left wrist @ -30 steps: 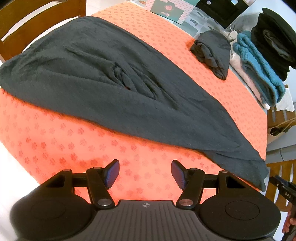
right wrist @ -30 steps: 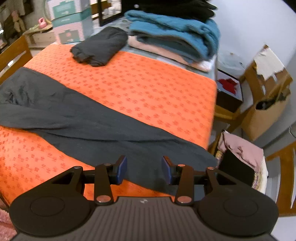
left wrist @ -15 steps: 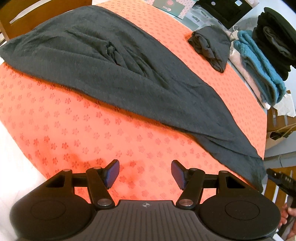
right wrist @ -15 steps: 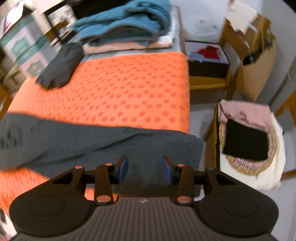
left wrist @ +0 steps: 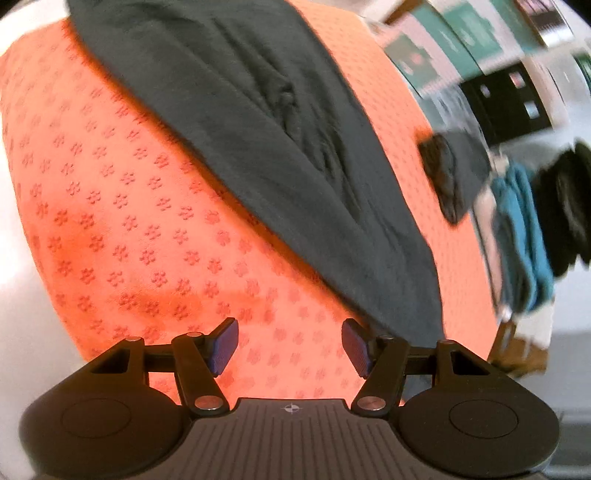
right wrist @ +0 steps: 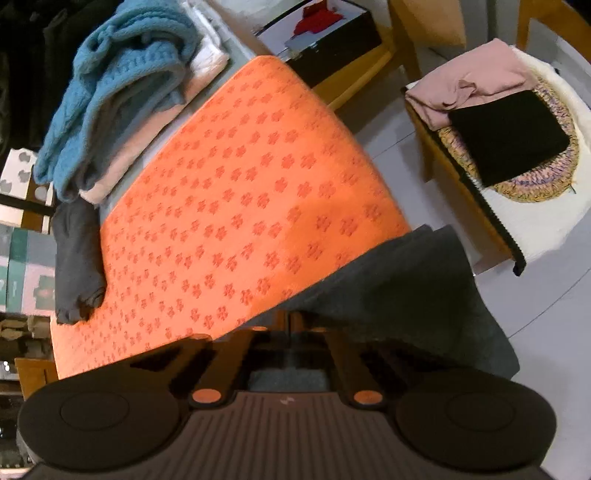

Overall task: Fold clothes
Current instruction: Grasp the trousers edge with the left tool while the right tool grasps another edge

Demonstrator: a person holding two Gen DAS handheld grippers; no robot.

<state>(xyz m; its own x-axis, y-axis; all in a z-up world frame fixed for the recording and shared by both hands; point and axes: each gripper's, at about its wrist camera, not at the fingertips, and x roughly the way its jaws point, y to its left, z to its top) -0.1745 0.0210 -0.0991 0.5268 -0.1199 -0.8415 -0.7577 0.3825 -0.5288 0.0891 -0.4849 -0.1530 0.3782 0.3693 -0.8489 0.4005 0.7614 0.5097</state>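
A long dark grey knit garment (left wrist: 280,155) lies spread across a table covered with an orange cloth printed with small flower shapes (left wrist: 122,206). It runs diagonally over the cloth, with a bunch of wrinkles near its middle, and one end hangs over the table's edge, as the right wrist view shows (right wrist: 399,291).

The right gripper (right wrist: 290,325) sits at that overhanging end. Its jaws are clenched together on the garment's edge: the fabric folds over the fingertips and hides the pads, and dark cloth shows in the gap behind the fingers.

The left gripper (left wrist: 290,349) hovers over the bare orange cloth just beside the garment's near edge. Its jaws are released, with the blue pads (left wrist: 223,345) standing well apart and only the cloth showing between them; they touch nothing.

On the far side of the table lies a small rolled dark grey garment (right wrist: 75,258). Beside it stands a stack of folded clothes with a teal knitted sweater (right wrist: 118,81) resting on pale pink pieces. Past the table's end, a chair carries a round woven cushion (right wrist: 535,173) with a folded black garment (right wrist: 508,134) and a dusty pink one (right wrist: 469,83) on top. A black box with something red inside (right wrist: 325,26) sits near the table's far corner.
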